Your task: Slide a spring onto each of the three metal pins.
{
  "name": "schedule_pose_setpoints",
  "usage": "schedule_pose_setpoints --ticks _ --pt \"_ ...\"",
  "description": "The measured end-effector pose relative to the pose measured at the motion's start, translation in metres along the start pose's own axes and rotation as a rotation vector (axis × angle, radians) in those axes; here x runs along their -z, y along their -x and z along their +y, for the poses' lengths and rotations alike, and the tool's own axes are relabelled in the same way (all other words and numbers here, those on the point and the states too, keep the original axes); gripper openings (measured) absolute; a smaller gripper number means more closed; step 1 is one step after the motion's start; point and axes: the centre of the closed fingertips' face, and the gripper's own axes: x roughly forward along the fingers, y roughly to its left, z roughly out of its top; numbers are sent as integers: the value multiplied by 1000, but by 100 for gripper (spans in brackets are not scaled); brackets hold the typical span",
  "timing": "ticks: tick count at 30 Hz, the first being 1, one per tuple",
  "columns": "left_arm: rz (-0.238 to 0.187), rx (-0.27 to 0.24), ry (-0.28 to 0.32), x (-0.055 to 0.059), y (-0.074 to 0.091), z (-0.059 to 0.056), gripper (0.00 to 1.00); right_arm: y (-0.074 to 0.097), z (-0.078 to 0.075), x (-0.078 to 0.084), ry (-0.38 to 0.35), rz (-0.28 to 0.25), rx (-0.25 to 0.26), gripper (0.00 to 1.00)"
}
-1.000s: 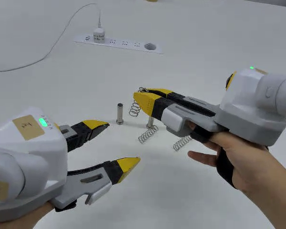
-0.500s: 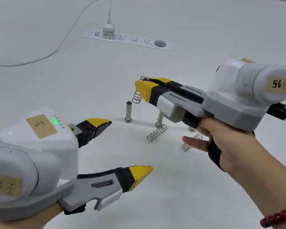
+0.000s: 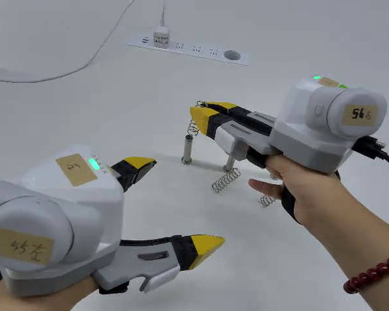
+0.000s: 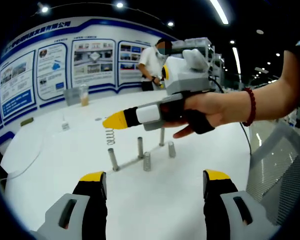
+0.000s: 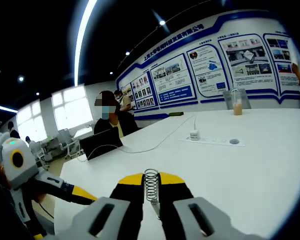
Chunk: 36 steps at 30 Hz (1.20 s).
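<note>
My right gripper [image 3: 198,113] is shut on a small steel spring [image 3: 192,127], which hangs from its yellow tips just above an upright metal pin [image 3: 187,149]. A second pin [image 3: 229,162] stands partly behind that gripper. In the left gripper view all three pins [image 4: 140,148] stand in a row, and the held spring [image 4: 110,136] dangles over the left one. One loose spring [image 3: 225,180] lies on the table, another [image 3: 267,200] beside the hand. My left gripper [image 3: 175,204] hovers open and holds nothing, nearer me. The right gripper view shows the spring [image 5: 151,187] pinched between its jaws.
A white power strip [image 3: 189,48] with a plugged charger and a trailing cable lies at the far side of the white table [image 3: 104,110]. A cup [image 4: 83,95] stands farther back. People stand and sit beyond the table.
The right gripper has lifted its spring and carried it left, from beside the left pin to just above its top. The left gripper has stayed open. The head camera has shifted.
</note>
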Motion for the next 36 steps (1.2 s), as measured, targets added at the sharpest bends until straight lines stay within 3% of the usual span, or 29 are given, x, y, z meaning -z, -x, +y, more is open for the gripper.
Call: schedule_pose_setpoints --ticks 16,23,36 --pt "14 7 17 4 -1 0 83 -9 -2 19 27 50 7 11" --pt "22 11 6 6 -1 -1 84 -10 -3 19 44 52 13 11" --pt "23 6 5 6 0 1 83 -9 4 21 191 78 15 11"
